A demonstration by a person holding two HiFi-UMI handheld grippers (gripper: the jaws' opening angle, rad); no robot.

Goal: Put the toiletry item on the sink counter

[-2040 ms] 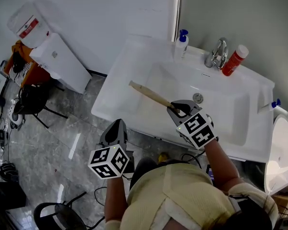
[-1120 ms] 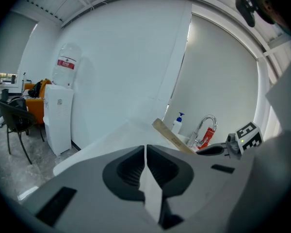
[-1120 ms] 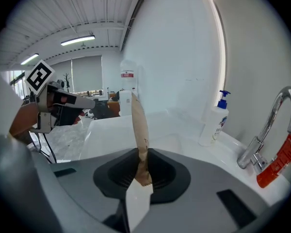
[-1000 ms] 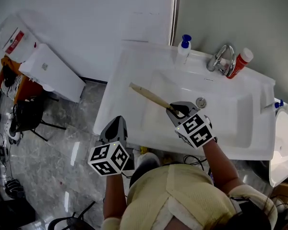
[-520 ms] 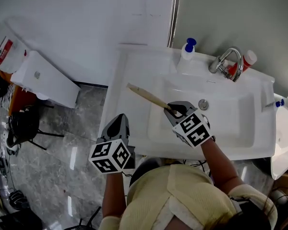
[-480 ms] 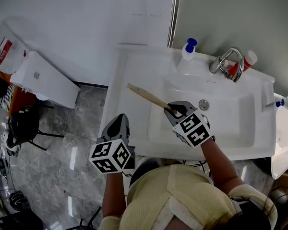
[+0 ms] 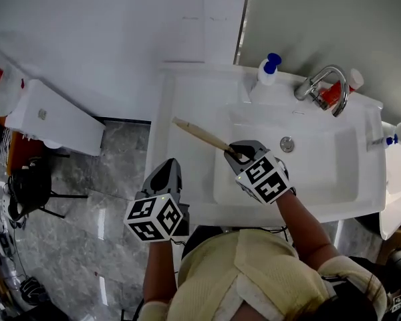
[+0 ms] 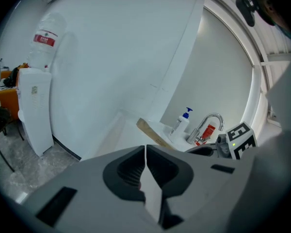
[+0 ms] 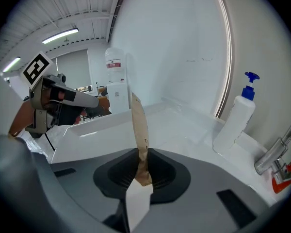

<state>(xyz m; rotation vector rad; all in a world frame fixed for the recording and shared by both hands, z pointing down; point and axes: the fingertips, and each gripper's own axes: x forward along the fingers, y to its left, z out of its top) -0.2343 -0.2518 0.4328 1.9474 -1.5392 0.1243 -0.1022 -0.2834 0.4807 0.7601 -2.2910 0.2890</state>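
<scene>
A long flat toiletry item in tan paper wrapping (image 7: 199,136) sticks out to the upper left from my right gripper (image 7: 236,154), which is shut on its near end. Its far end hangs over the left strip of the white sink counter (image 7: 180,92). In the right gripper view the tan item (image 9: 139,130) stands up between the closed jaws of my right gripper (image 9: 143,168). My left gripper (image 7: 167,170) is shut and empty, held at the counter's front left edge. The left gripper view shows my left gripper (image 8: 145,154) with its jaws together.
A white pump bottle with a blue top (image 7: 266,74), a chrome faucet (image 7: 323,85) and a red bottle (image 7: 339,89) stand along the back of the counter. The basin drain (image 7: 287,143) lies right of my right gripper. A white water dispenser (image 7: 45,116) stands on the grey floor at left.
The view has drifted over the sink. My right gripper keeps its hold, and the tan item has shifted slightly left over the counter's left strip. The left gripper has hardly moved.
</scene>
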